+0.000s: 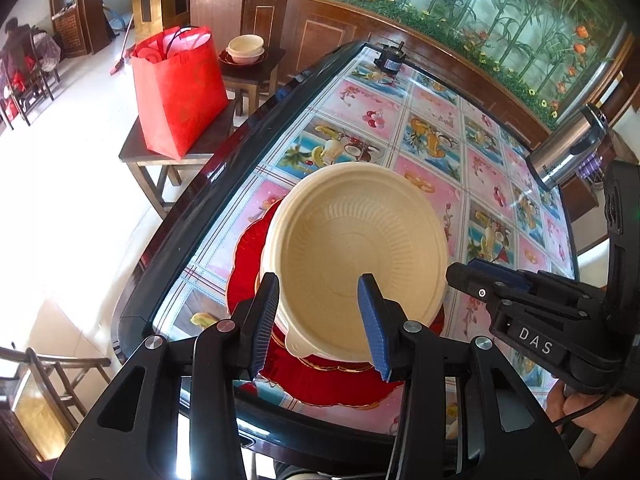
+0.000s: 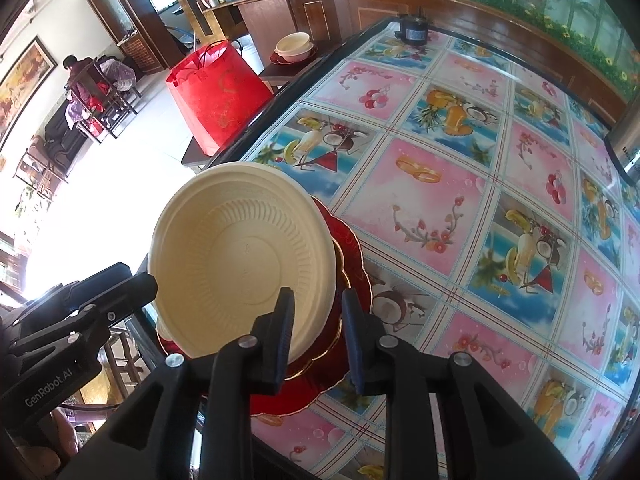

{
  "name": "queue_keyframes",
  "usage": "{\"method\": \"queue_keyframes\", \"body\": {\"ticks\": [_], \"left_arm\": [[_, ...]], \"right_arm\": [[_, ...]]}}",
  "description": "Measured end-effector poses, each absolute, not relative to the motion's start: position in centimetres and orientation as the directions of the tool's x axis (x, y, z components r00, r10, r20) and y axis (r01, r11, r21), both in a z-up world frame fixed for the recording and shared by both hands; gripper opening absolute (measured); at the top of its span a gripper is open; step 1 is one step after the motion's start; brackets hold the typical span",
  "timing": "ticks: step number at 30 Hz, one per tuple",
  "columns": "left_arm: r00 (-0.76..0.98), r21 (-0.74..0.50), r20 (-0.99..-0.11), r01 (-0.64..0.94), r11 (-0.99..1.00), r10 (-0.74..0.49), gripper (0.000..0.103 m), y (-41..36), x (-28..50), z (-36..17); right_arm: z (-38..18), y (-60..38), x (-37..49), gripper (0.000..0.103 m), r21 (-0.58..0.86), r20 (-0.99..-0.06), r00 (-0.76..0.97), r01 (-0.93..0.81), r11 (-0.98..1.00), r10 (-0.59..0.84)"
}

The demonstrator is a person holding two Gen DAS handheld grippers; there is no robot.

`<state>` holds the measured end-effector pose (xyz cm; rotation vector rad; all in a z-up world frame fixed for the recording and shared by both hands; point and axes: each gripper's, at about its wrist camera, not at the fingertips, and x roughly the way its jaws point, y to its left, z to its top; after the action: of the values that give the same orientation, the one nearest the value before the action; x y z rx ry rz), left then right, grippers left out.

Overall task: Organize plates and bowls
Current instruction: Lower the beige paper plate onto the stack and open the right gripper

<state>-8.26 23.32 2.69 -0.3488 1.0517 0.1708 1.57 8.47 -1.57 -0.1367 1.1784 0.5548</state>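
Note:
A cream plastic bowl (image 1: 360, 236) (image 2: 240, 248) sits on a stack of red plates with gold scalloped edges (image 1: 248, 280) (image 2: 352, 248), near the corner of the table. My left gripper (image 1: 320, 316) straddles the bowl's near rim, one finger outside the wall and one over the inside. Its jaws stand well apart and are not pinching the rim. My right gripper (image 2: 318, 328) straddles the rim on the bowl's right side, one finger inside and one over the red plate. A thin gap shows at its outer pad. Each gripper shows in the other's view: right gripper (image 1: 458, 276), left gripper (image 2: 148, 284).
The table (image 1: 192, 216) has a fruit-patterned cloth and a dark raised edge. A red bag (image 1: 180, 92) stands on a stool to the left. Behind it, another cream bowl (image 1: 246, 50) rests on a red plate. A steel flask (image 1: 568, 148) and a small dark device (image 1: 390, 60) stand far off on the table.

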Motion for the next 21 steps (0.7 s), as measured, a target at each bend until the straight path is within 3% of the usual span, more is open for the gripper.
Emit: {"method": "queue_keyframes", "body": {"ticks": [7, 21], "left_arm": [[0.477, -0.135, -0.876, -0.396, 0.908, 0.077, 0.041, 23.7, -9.1, 2.9], [0.437, -0.137, -0.898, -0.387, 0.912, 0.051, 0.041, 22.7, -10.1, 2.1]], "right_arm": [[-1.6, 7.7, 1.3, 0.027, 0.179, -0.902, 0.268, -0.479, 0.86, 0.337], [-1.4, 7.9, 0.3, 0.028, 0.16, -0.903, 0.275, -0.499, 0.852, 0.331]]}}
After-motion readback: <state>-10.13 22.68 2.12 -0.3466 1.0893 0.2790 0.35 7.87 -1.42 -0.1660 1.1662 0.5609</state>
